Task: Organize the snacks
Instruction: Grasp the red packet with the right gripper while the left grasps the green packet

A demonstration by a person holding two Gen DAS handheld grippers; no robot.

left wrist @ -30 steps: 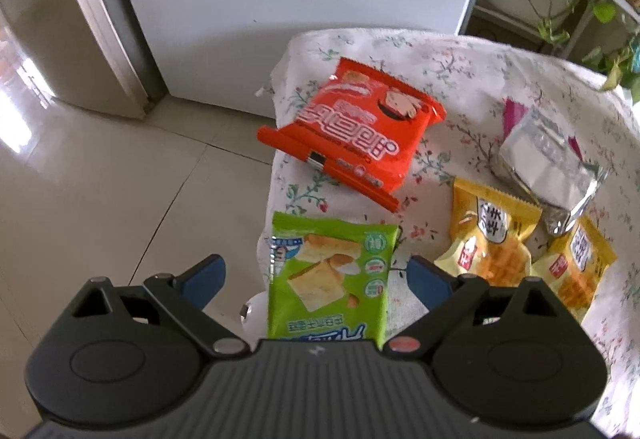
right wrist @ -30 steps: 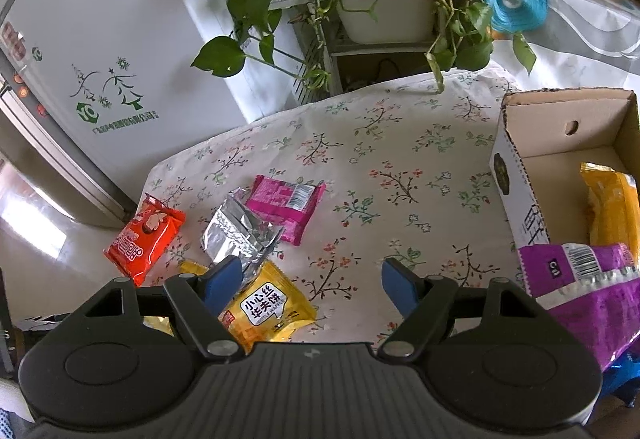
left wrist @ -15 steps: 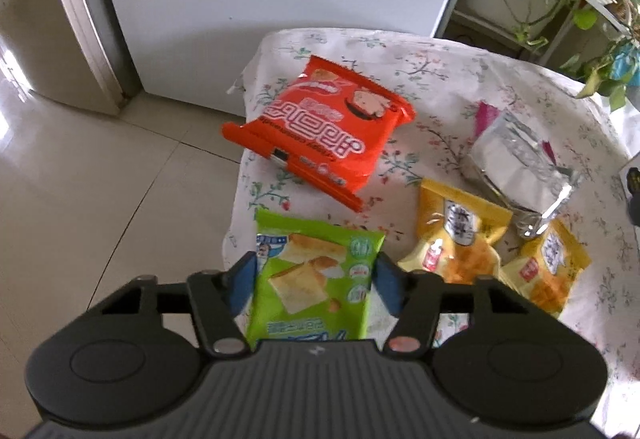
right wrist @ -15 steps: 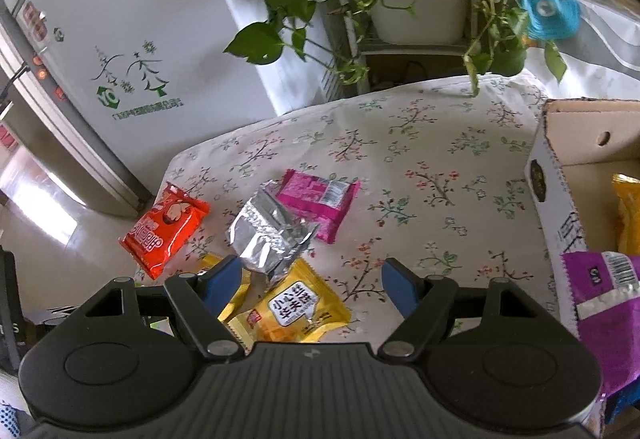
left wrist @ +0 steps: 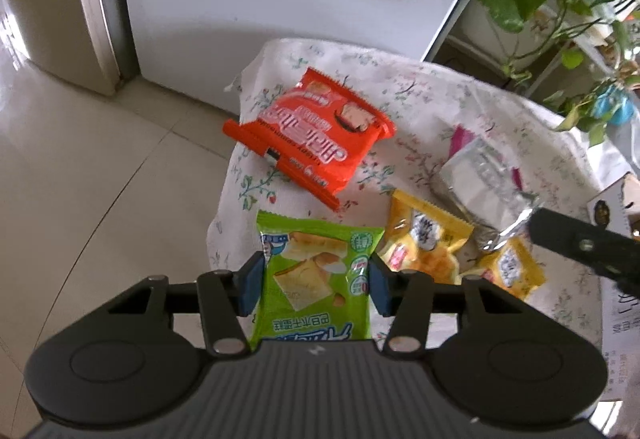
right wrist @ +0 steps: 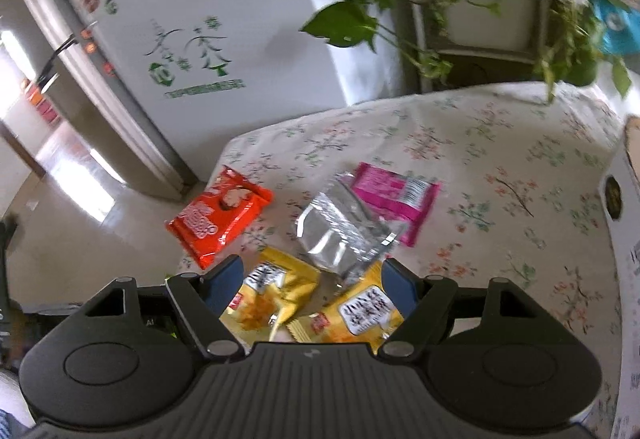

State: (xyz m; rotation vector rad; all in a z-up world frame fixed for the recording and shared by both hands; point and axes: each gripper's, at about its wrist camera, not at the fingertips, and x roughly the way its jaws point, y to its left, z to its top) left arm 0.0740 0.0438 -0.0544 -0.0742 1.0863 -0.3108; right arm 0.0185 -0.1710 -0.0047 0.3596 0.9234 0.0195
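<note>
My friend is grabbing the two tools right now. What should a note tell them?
Left tool: just closed, now shut on the green snack pack at the table's near edge.
Right tool: open, empty, over two yellow packs.
On the flowered cloth: orange pack, silver pack, pink pack.
Cardboard box at the right.
Left: all six packs probably go into the box.

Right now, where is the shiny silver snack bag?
In the right wrist view, the crinkled silver foil packet lies mid-table on the floral tablecloth, overlapping the pink packet, just beyond two yellow packets.
</note>
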